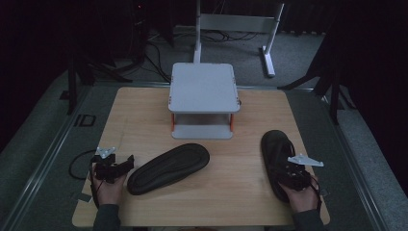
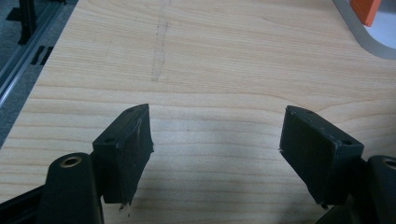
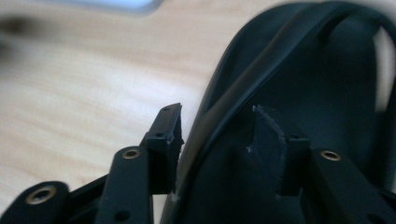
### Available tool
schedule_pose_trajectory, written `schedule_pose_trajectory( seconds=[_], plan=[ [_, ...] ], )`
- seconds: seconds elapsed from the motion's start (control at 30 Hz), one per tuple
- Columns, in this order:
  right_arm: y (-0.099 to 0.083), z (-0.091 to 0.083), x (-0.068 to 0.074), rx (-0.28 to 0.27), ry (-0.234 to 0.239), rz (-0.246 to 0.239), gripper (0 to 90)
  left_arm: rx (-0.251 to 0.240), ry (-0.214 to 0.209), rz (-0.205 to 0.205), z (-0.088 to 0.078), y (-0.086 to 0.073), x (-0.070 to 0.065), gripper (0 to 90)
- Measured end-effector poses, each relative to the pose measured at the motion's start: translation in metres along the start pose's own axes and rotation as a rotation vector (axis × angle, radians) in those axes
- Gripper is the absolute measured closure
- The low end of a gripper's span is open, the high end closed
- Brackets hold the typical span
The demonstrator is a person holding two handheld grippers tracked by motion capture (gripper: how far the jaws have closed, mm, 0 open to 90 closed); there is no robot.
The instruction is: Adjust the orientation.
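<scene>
here, at a wooden table (image 1: 240, 192), the right gripper (image 1: 293, 179) sits over the heel end of a black sandal (image 1: 276, 149) near the table's right edge; in the right gripper view its jaws straddle the sandal's side rim (image 3: 210, 126), one jaw outside, one inside. the gap is narrow, but the view is blurred, so whether the pads press the rim can't be told. judged from that straddle, the aim is prob. a pinch on the rim, the one thin part a two-jaw tool can bite.

the left gripper (image 1: 113, 168) rests near the table's front-left corner, jaws wide, nothing btwn them; bare wood shows btwn its fingers (image 2: 123, 144) in the left gripper view. it lies just beside the second sandal (image 1: 168, 167), which sits sole-up and diagonal at centre front, likely parked till needed.

the held-for sandal looks matte black, rubbery, w/ a raised edge and a strap arching over the toe end. a grey two-tier rack (image 1: 203, 98) w/ orange posts stands behind both, at the table's back, apart from the shoes.
</scene>
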State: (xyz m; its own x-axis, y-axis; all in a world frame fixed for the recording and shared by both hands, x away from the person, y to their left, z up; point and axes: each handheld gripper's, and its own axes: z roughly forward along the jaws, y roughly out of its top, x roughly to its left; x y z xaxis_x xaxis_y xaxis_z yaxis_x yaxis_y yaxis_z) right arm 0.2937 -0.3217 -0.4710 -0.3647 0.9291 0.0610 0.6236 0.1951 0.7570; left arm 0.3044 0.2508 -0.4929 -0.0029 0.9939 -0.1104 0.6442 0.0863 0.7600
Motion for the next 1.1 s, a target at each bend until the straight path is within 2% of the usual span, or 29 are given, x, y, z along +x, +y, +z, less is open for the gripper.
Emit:
schedule_pose_trajectory(
  seconds=[0.07,0.13,0.3,0.4,0.67,0.7,0.73,0.77,0.8,0.83,0.97,1.1],
  plan=[
    [-0.003,0.006,0.004,0.026,-0.013,-0.024,60.4,-0.002,0.000,0.000,0.000,0.000,-0.001,25.5],
    [-0.001,0.008,0.008,0.021,-0.025,-0.050,67.0,-0.004,0.001,-0.001,-0.001,0.000,-0.001,25.5],
    [0.001,0.009,0.014,0.028,-0.042,-0.033,74.2,-0.003,0.000,0.000,0.000,0.000,0.000,25.5],
    [0.002,0.009,0.024,0.030,-0.013,-0.026,77.8,-0.002,0.000,0.000,-0.001,0.000,0.000,25.5],
    [0.004,0.007,0.058,0.001,0.062,-0.076,81.3,-0.005,0.001,-0.004,-0.001,0.000,0.000,25.5],
    [0.004,0.007,0.058,0.001,0.062,-0.076,81.3,-0.005,0.001,-0.004,-0.001,0.000,0.000,25.5],
    [0.005,0.006,0.066,-0.010,0.086,-0.087,82.1,-0.007,0.000,-0.004,-0.001,0.000,0.000,25.5],
    [0.005,0.006,0.066,-0.010,0.086,-0.087,82.1,-0.008,0.000,-0.005,-0.001,0.000,0.000,25.5],
    [0.006,0.006,0.075,-0.016,0.085,-0.096,83.0,-0.008,0.000,-0.003,-0.001,0.000,0.000,25.5],
    [0.006,0.006,0.078,-0.016,0.079,-0.098,83.1,-0.010,0.000,-0.004,-0.002,0.000,0.000,25.5],
    [0.006,0.004,0.084,-0.037,0.117,-0.066,82.9,-0.012,-0.001,-0.006,-0.002,0.000,0.000,25.5],
    [0.007,-0.002,0.094,-0.077,0.133,-0.069,83.1,-0.012,-0.001,-0.005,-0.002,0.000,0.000,25.5]
  ],
)
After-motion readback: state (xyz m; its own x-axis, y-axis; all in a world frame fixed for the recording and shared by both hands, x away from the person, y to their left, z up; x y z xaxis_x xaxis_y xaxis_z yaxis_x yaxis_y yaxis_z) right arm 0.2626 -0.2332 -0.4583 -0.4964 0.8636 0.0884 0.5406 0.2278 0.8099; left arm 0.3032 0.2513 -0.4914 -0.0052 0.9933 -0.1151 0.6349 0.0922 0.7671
